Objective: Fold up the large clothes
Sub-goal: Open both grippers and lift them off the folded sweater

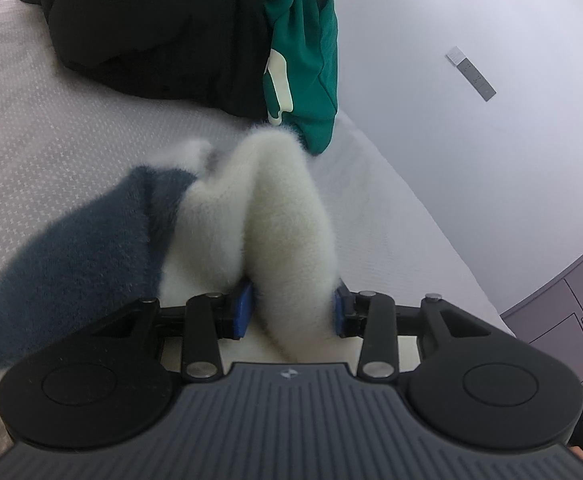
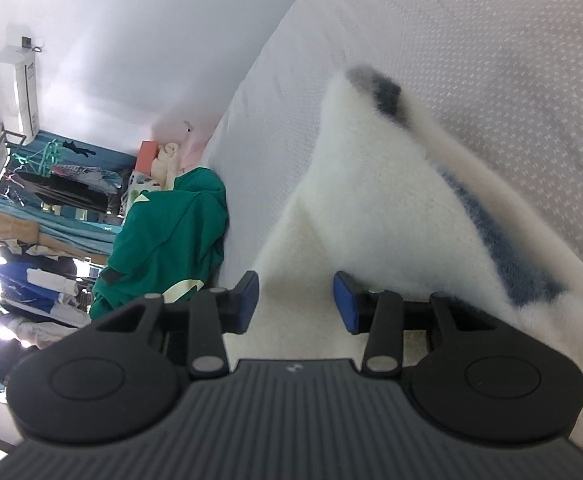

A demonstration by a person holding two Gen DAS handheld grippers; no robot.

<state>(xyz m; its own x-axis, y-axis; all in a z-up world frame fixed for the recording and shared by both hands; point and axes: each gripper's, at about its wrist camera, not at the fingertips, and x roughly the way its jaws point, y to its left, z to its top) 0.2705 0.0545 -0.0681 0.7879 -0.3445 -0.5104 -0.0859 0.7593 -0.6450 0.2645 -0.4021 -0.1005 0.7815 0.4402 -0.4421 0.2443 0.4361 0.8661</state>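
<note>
Fleece fills the foreground of both wrist views: a fuzzy white sweater (image 1: 275, 216) with dusty blue panels, lying on a pale patterned bedspread (image 1: 51, 128). From the left gripper (image 1: 291, 312) the garment runs straight ahead, a thick bunched ridge of white pile rising between the blue pads and stretching away toward the far edge of the bed, with a blue section falling off to the left. The pads sit part-way apart with the fold filling the gap and touching both, so the left gripper appears to be clamped on that ridge. In the right wrist view the right gripper (image 2: 295, 304) also stands part-way apart, over the sweater (image 2: 371, 208); white fleece lies beneath and between its pads, but I cannot tell whether they press on it or merely hover over it. Ahead of it the cloth tapers to a raised point with a dark tip, a blue stripe running along its right flank. Both hands are right at the garment, neither nearer. Any coming fold likely turns on this forward-running length. A green garment (image 2: 171, 224) and a black garment (image 1: 155, 32) lie heaped well apart at the bed's far side, by the wall (image 1: 471, 20).
</note>
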